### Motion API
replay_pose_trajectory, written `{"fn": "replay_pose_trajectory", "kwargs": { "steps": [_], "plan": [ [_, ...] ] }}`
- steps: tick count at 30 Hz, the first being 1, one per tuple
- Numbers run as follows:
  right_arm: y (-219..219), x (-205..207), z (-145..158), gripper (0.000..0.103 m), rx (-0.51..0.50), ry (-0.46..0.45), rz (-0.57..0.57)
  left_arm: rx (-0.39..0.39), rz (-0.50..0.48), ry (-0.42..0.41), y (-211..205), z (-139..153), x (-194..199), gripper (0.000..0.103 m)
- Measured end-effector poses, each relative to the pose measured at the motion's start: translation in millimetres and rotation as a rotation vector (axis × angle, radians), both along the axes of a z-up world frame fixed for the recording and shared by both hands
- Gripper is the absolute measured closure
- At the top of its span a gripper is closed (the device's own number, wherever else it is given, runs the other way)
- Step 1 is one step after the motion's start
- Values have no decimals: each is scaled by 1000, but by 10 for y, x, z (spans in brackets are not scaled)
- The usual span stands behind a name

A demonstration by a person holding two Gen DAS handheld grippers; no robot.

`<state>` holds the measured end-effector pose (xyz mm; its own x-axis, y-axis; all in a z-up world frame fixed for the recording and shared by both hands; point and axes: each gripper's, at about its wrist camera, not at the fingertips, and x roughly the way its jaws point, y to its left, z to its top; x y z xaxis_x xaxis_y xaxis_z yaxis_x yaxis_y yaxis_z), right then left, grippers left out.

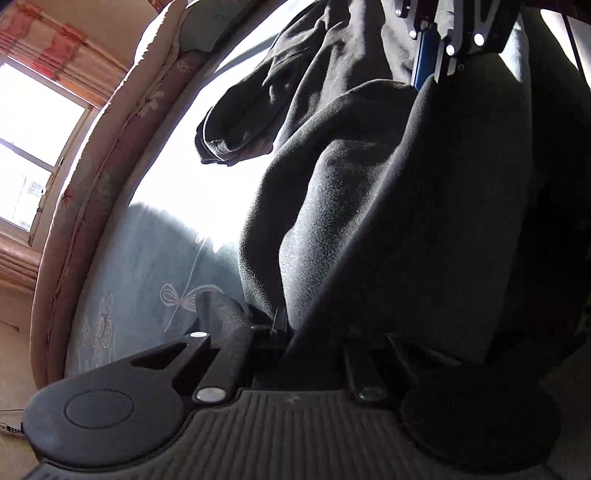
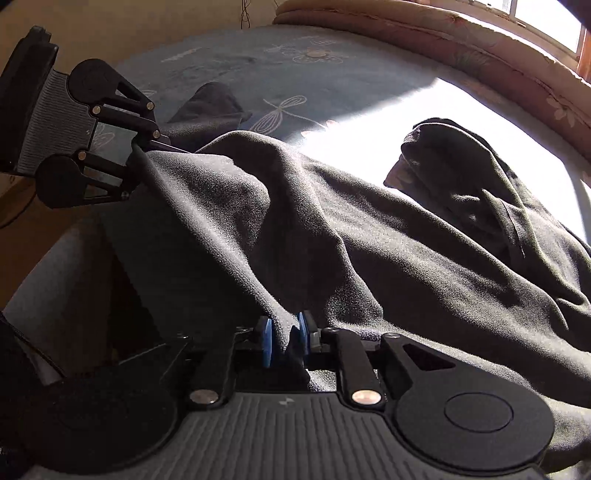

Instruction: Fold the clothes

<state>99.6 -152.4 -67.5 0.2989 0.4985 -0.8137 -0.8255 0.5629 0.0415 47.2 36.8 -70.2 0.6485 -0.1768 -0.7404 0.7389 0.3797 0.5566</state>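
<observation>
Black fleece garment [image 2: 369, 236], crumpled on bed.
Near edge lifted into ridges, sleeve cuff [image 2: 436, 147] lying in sun patch.

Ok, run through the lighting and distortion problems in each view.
Left wrist view: sunlight blows out the bedsheet to pure white, the black garment goes near-featureless in shadow, and fisheye curves the quilt edge. Right wrist view: the same glare patch behind the garment, window overexposed, foreground dark.
</observation>
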Motion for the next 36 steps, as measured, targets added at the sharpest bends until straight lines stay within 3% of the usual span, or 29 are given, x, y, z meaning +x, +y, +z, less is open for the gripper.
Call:
{"fn": "replay_pose_trajectory", "kwargs": {
  "steps": [2, 4, 6, 8, 9, 10, 12, 14, 18, 21, 23, 26, 32, 36],
  "plan": [
    [-127, -20, 58, 67, 30, -12, -39, -127, 50, 85, 126, 213, 21, 89],
    [-249, 8, 100, 59, 61, -11, -76, -233, 88, 149, 245, 385, 59, 78],
    [-366, 55, 105, 58, 85, -2, -116, -342, 116, 202, 381, 556, 77, 68],
    [-425, 65, 89, 58, 92, 4, -145, -415, 120, 255, 487, 661, 100, 49],
    [-455, 70, 81, 58, 96, 6, -160, -422, 118, 275, 519, 679, 102, 25],
    [-482, 73, 73, 58, 98, 9, -174, -393, 114, 261, 532, 670, 70, 22],
    [-495, 56, 52, 58, 96, 7, -184, -303, 109, 221, 523, 641, 11, 23],
    [-490, 45, 42, 58, 103, 8, -187, -295, 119, 205, 590, 667, -6, 23],
    [-477, 13, 59, 58, 121, 6, -188, -412, 300, 209, 952, 750, 256, 23],
    [-455, 17, 87, 57, 132, -3, -195, -541, 496, 229, 1355, 712, 581, 26],
    [-455, 5, 123, 56, 142, -10, -202, -629, 631, 240, 1638, 623, 820, 32],
    [-460, 1, 158, 54, 154, -14, -219, -677, 739, 249, 1883, 420, 1107, 39],
    [-429, -14, 175, 54, 148, -12, -253, -662, 771, 322, 1846, -55, 1417, 43],
    [-394, -48, 181, 53, 123, -25, -264, -588, 712, 305, 1640, -174, 1217, 52]
  ]
}}
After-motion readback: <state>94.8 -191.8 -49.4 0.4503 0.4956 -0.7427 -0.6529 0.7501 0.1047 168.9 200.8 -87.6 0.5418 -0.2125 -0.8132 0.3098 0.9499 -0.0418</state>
